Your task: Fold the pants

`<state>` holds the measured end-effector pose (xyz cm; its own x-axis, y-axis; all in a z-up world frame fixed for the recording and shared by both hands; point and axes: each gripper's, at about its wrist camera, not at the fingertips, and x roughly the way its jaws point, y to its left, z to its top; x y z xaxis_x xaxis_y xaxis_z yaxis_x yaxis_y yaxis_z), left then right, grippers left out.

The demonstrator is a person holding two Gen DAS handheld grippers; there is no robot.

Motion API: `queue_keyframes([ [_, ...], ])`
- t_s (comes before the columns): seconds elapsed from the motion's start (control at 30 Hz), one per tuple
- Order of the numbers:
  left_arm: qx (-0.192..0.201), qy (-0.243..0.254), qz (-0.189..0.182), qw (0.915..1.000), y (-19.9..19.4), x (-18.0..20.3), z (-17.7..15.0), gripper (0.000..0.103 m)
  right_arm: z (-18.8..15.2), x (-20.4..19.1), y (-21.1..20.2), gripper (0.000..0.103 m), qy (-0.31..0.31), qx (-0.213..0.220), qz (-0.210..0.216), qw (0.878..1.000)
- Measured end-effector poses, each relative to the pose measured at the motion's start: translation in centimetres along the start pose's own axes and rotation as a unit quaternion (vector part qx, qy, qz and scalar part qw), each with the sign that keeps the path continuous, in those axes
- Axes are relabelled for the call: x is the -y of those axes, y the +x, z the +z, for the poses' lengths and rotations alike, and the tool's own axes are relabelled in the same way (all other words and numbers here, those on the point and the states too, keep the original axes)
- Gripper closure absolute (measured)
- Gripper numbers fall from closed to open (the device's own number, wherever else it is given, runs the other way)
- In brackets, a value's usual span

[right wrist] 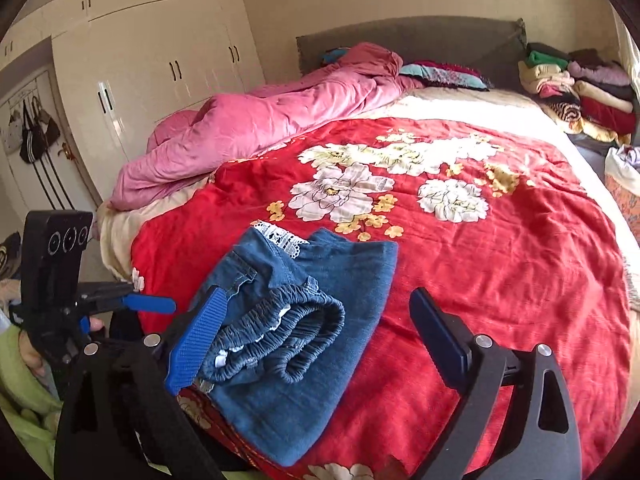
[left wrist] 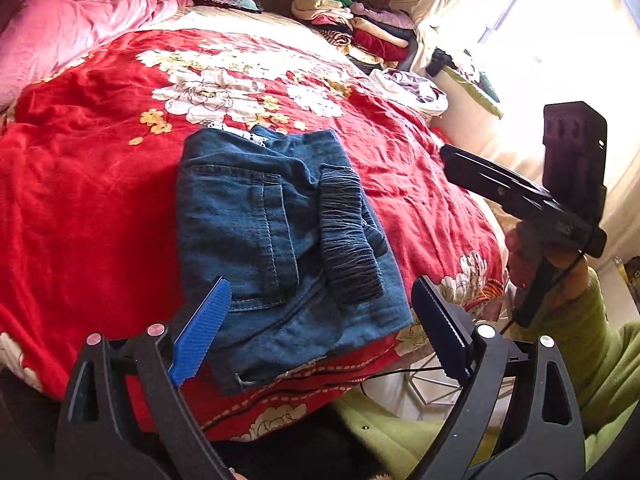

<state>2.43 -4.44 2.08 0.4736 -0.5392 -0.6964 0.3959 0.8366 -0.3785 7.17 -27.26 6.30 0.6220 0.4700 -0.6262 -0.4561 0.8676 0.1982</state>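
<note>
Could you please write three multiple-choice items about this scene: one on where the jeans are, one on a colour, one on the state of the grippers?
1. Where do the folded jeans lie?
A. On the red floral bedspread, near its front edge
B. On the pink quilt
C. On the stack of folded clothes

2. What colour is the bunched quilt at the far left of the bed?
A. Green
B. Pink
C. White

3. How do the jaws of the left gripper and right gripper stand?
A. Both shut on the jeans
B. Left open, right shut
C. Both open, holding nothing

Answers:
1. A, the denim bundle rests on red cloth with white flowers.
2. B, it is plainly pink in both views.
3. C, each pair of jaws is spread wide with no cloth clamped between them.
</note>
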Motion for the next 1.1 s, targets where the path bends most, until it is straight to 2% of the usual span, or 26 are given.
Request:
queue_keyframes([
  [0.2, -0.003, -0.005, 0.024, 0.9997, 0.0, -0.8, 0.2, 0.018, -1.0, -1.1, -1.5, 0.01, -0.032, 0.007, 0.0, 0.999],
  [0.43, -0.003, -0.015, 0.055, 0.9984, -0.1, -2.8, 1.2, 0.018, -3.0, -4.1, -1.7, 0.01, -0.074, -0.009, 0.042, 0.996],
  [0.6, -0.005, -0.035, 0.067, 0.9971, 0.1, -4.9, 2.9, 0.019, -4.4, -7.5, -1.1, 0.012, -0.131, -0.027, 0.078, 0.988],
  [0.63, -0.003, -0.038, 0.067, 0.997, 0.2, -5.2, 3.3, 0.021, -4.7, -8.3, -0.8, 0.015, -0.142, -0.033, 0.087, 0.986],
  [0.67, -0.003, -0.039, 0.065, 0.9971, 0.2, -5.3, 3.6, 0.029, -5.0, -9.0, -0.6, 0.022, -0.152, -0.04, 0.097, 0.983],
  [0.7, -0.005, -0.039, 0.058, 0.9975, 0.4, -5.4, 4.0, 0.037, -5.2, -9.6, -0.3, 0.025, -0.164, -0.046, 0.103, 0.98],
  [0.77, -0.009, -0.033, 0.039, 0.9986, 0.7, -5.1, 4.7, 0.046, -5.6, -11.1, 0.2, 0.025, -0.192, -0.05, 0.11, 0.974],
  [0.8, -0.013, -0.027, 0.031, 0.9991, 1.0, -4.9, 4.9, 0.051, -5.8, -11.7, 0.5, 0.029, -0.2, -0.052, 0.116, 0.971],
  [0.87, -0.023, -0.015, 0.022, 0.9994, 1.8, -4.4, 5.3, 0.052, -6.0, -12.8, 1.3, 0.039, -0.215, -0.061, 0.134, 0.966],
  [0.93, -0.034, -0.01, 0.017, 0.9992, 3.0, -4.2, 5.6, 0.052, -6.3, -13.9, 2.2, 0.043, -0.24, -0.066, 0.137, 0.959],
  [0.97, -0.038, -0.009, 0.018, 0.9991, 3.5, -4.3, 5.8, 0.052, -6.4, -14.5, 2.7, 0.047, -0.255, -0.07, 0.129, 0.956],
  [1.1, -0.066, -0.019, 0.025, 0.9973, 5.8, -5.8, 6.1, 0.052, -6.6, -16.2, 4.6, 0.05, -0.314, -0.079, 0.088, 0.942],
])
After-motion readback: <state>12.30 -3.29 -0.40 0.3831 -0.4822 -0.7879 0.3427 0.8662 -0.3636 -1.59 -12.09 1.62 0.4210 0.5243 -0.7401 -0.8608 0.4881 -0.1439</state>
